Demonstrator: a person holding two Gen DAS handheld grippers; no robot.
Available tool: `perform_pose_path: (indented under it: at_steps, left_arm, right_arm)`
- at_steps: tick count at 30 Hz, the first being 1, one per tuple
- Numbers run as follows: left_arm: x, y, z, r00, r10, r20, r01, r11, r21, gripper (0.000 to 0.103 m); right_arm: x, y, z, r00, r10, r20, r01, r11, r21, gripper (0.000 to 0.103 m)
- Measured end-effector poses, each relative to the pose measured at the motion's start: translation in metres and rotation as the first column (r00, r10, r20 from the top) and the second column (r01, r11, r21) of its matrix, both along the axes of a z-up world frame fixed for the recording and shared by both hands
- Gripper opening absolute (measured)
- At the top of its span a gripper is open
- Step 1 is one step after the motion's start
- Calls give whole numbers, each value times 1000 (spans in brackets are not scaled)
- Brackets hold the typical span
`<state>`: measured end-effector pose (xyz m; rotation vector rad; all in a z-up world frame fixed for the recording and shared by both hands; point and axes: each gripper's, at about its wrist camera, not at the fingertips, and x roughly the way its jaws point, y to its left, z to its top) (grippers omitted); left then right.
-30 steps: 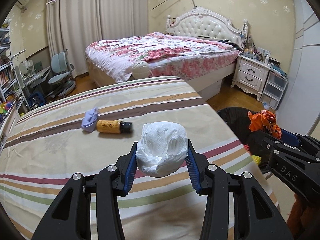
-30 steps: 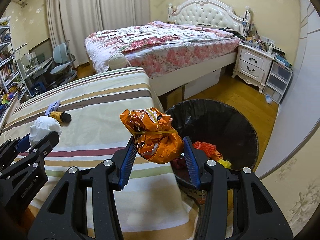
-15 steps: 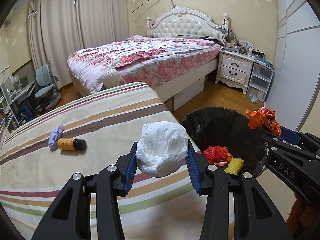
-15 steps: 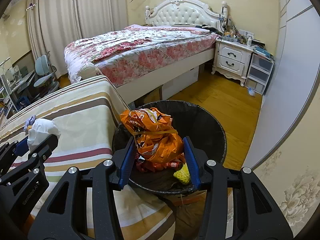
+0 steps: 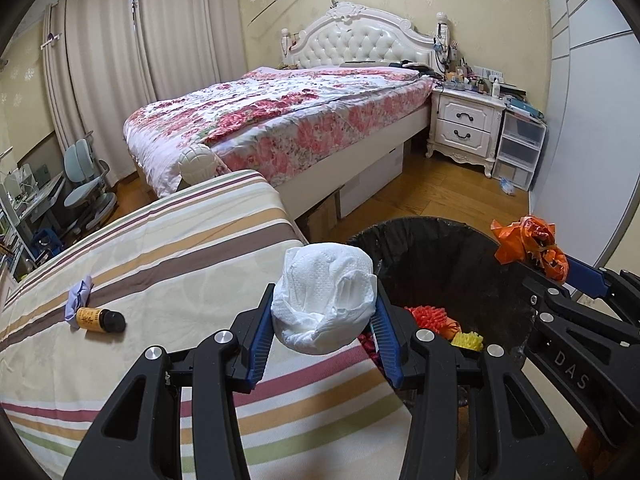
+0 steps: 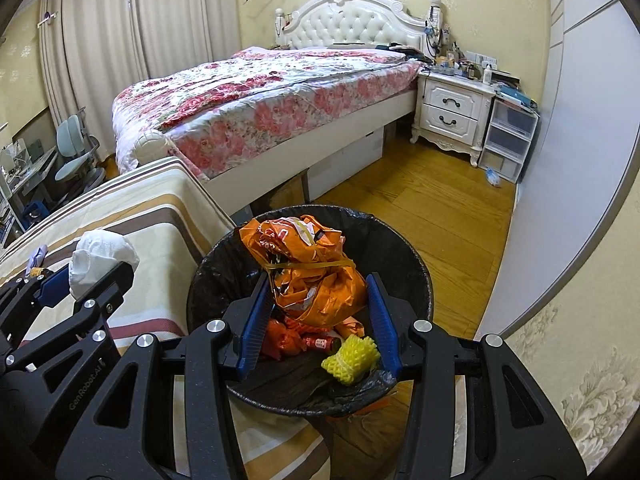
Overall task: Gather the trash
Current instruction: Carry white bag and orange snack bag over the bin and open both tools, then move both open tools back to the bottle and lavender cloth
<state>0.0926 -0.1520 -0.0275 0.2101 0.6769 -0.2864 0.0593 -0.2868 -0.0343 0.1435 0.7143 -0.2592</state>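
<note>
On the striped tabletop [image 5: 168,264], a small brown bottle [image 5: 100,319] and lilac scrap [image 5: 80,294] remain uncollected. The left gripper [image 5: 323,334] clamps a white tissue wad [image 5: 325,307] beside the black-lined bin [image 6: 416,268]; the right gripper [image 6: 318,320] clamps an orange wrapper bundle [image 6: 310,268] above it, unreleased.

Left wrist view: rides behind left gripper [image 5: 324,312], looks forward and down along its 2 fingers; striped bedcover [image 5: 168,272] close beneath and left of tool, black-lined trash bin [image 5: 452,264] just right of fingertips.

Right wrist view: rides behind right gripper [image 6: 316,296], same downward tilt, set directly above bin [image 6: 224,264], bin near.

Shared by both: bin, striped bedcover, floral bed [image 5: 288,120] ahead, white nightstand [image 6: 452,112] ahead-right. Each view catches other gripper at its edge.
</note>
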Motion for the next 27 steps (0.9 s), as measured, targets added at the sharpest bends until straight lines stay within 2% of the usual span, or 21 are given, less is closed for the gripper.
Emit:
perform_pose_path:
  at_steps: [16, 20, 24, 27]
  left_arm:
    - [23, -24, -8, 999, -21, -28, 22, 999, 29, 47]
    - [21, -27, -9, 1000, -21, -16, 21, 999, 47, 58]
    - [22, -27, -11, 1000, -17, -22, 18, 999, 50, 68]
    - [22, -25, -11, 1000, -13, -22, 15, 999, 52, 70]
  right_arm:
    - [17, -21, -12, 999, -35, -34, 36, 999, 17, 46]
    - [20, -26, -15, 998, -51, -34, 51, 999, 16, 48]
    - [19, -28, -16, 998, -63, -32, 63, 998, 13, 56]
    - [18, -28, -16, 997, -64, -32, 64, 998, 13, 56]
